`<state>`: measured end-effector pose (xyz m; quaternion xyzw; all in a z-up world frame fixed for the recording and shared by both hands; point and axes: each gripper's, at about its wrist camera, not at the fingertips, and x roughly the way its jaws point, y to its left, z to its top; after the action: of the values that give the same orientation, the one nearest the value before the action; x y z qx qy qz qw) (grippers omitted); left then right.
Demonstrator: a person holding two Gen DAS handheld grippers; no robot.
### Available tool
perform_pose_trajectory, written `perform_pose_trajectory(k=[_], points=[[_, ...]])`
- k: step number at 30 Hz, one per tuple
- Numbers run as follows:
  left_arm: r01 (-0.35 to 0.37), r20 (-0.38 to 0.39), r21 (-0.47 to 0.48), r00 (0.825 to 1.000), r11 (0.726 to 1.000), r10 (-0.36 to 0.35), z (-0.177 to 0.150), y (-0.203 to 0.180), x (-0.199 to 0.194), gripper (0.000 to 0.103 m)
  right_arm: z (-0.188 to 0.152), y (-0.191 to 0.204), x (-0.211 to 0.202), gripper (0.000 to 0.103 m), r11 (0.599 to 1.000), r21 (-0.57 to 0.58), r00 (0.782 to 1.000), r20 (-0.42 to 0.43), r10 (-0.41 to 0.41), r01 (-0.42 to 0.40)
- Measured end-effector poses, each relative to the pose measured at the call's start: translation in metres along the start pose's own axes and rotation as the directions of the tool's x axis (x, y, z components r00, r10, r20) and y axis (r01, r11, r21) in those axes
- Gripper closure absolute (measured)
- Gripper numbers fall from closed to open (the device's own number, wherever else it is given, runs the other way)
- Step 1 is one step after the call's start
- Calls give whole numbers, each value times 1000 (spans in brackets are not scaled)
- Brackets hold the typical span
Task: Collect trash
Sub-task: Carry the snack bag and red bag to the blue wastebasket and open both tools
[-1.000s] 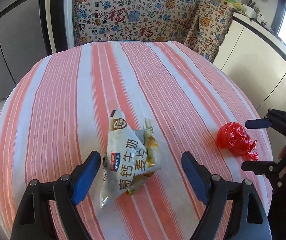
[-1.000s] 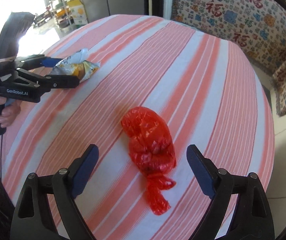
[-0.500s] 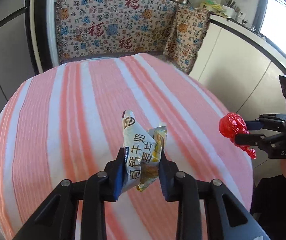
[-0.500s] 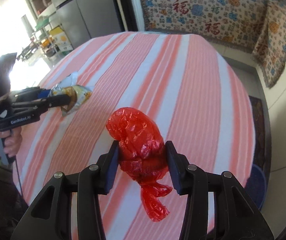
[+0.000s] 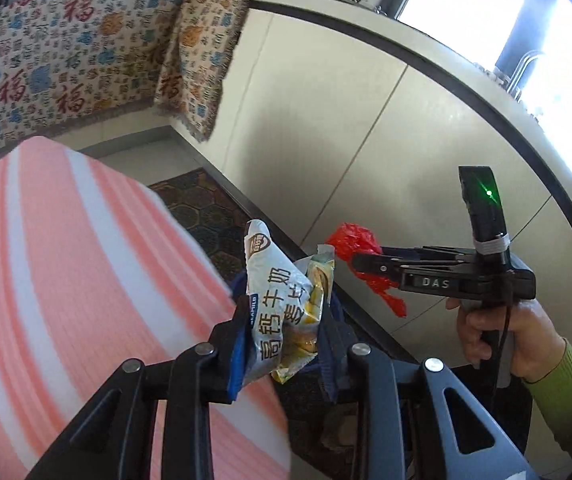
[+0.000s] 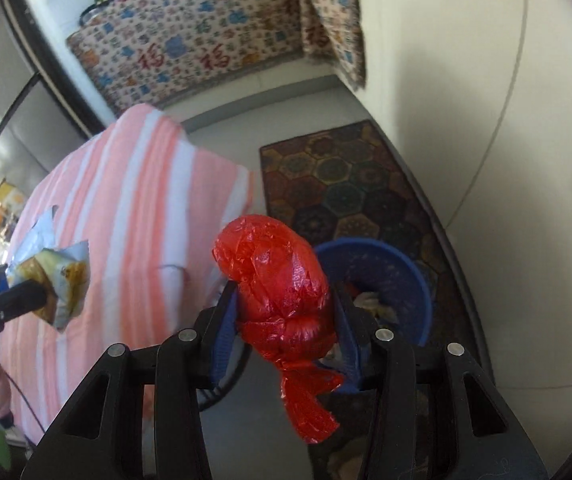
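A: What is the left claw [image 5: 286, 344] holding?

B: It is clamped on a crinkled foil snack wrapper [image 5: 282, 312], white and yellow with printed Chinese characters. The blue pads pinch its lower half, and the top sticks up in a crumpled peak. The wrapper is off the counter [image 5: 86, 300], out past its edge.

A: And the right claw [image 6: 286, 316]?

B: Clamped on a red plastic bag [image 6: 282, 292], glossy, wrinkled and knotted into a lump, with a twisted tail hanging below the pads. In the left wrist view the same claw [image 5: 355, 260] is seen side-on, with only scraps of red showing around its dark fingers.

A: Where are the two pieces of trash relative to the bin?

B: The red bag hangs in the air in front of a blue round trash basket [image 6: 417, 276] on the floor. The bag and the claw cover much of its opening; pale scraps inside are only partly visible and I can't identify them. In the left wrist view only a sliver of blue shows behind the wrapper.

A: Anything else hard to read?

B: The counter's pink-and-white striped cloth is smeared by blur. A dark hexagon-patterned mat [image 6: 345, 184] lies on the floor beyond the basket. A hand [image 5: 501, 332] in a green sleeve grips the right claw's handle, cut off at the frame edge.
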<state>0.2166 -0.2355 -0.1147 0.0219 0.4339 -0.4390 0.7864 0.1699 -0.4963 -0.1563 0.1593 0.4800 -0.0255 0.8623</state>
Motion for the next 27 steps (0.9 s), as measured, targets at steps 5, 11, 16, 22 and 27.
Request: perform_pose_trajectory(k=[5, 11, 16, 22, 27], points=[[-6, -87, 6, 996, 1000, 7, 6, -35, 83, 73, -5, -59, 35, 56, 988, 152, 1000, -7, -5, 7], [-25, -184, -24, 983, 999, 20, 8, -34, 163, 72, -12, -103, 72, 56, 959, 281, 1000, -6, 29, -26], [-41, -223, -59, 975, 997, 27, 10, -28, 200, 50, -25, -134, 103, 35, 920, 389, 998, 4, 60, -57], [-52, -185, -59, 982, 997, 41, 24, -27, 193, 48, -33, -150, 86, 30, 899, 435, 998, 49, 29, -47], [-120, -65, 95, 990, 988, 127, 23, -65, 135, 44, -23, -133, 22, 3, 937, 349, 990, 120, -67, 21]])
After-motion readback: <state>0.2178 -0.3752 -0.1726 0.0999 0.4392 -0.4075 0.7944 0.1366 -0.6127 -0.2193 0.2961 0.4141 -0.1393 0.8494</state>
